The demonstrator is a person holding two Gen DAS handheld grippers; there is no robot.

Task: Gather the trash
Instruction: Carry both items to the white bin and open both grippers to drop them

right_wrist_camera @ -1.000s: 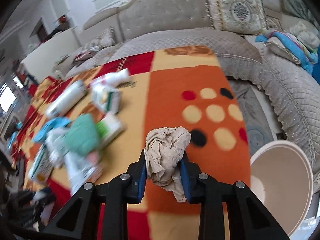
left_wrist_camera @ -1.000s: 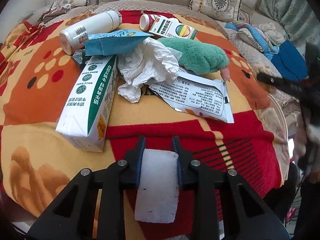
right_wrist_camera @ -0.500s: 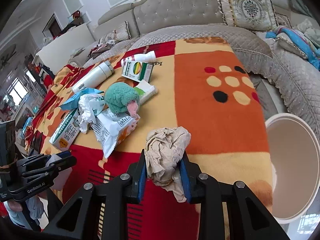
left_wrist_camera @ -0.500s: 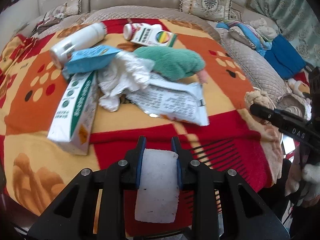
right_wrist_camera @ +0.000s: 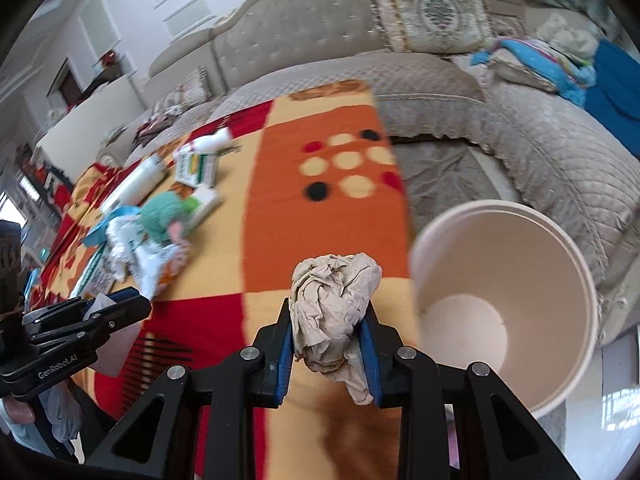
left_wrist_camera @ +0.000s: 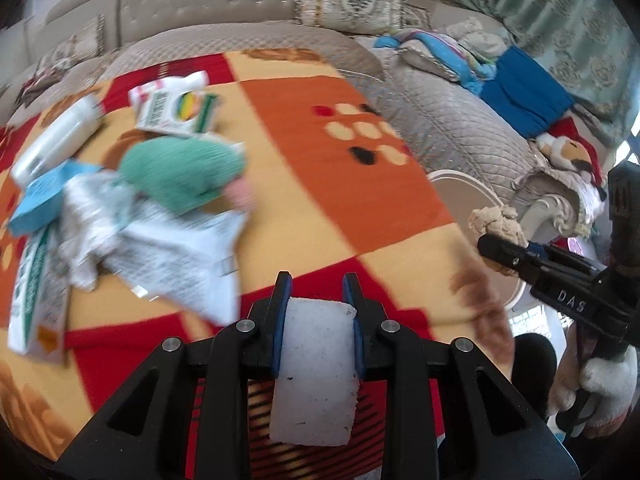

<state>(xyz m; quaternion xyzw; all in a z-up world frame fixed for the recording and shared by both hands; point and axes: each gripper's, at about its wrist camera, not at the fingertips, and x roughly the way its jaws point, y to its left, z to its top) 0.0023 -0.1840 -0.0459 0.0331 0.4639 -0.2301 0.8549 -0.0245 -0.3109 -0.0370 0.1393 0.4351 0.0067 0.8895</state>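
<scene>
Crumpled brown paper wad (right_wrist_camera: 334,312) pinched btwn the right tongs (right_wrist_camera: 329,344), jaws clamped on both sides of it, a tail hanging below. It's held above the near edge of the worktop (right_wrist_camera: 320,216), just left of the white bin (right_wrist_camera: 508,320), whose open mouth faces the cam and looks empty inside. Left tongs (left_wrist_camera: 318,332) closed on a white foam-like block (left_wrist_camera: 314,372), most of it sticking back toward the cam, also over the near edge. From the left cam the bin rim (left_wrist_camera: 460,184) shows far right, beyond the worktop edge, w/ the right tongs and wad (left_wrist_camera: 496,222) next to it.

Step in hand, prob: carry wad over the bin mouth and drop. To do it well: swing right till the wad is fully inside the rim line, not over the lip, then release; the hanging tail could snag a pad, so open wide and maybe shake a bit. Bin looks light and could tip if bumped, so don't knock the rim. Left block goes next, same route; keep the two tongs apart so they don't collide at the bin.

Rest of the trash pile is far left on the worktop: printed foil pouch (left_wrist_camera: 188,256), white tissue (left_wrist_camera: 90,224), long green-white carton (left_wrist_camera: 34,280), blue packet (left_wrist_camera: 40,200), white bottle (left_wrist_camera: 56,140), small box (left_wrist_camera: 178,110), green plush thing (left_wrist_camera: 180,172). Left-cam view blurry.
</scene>
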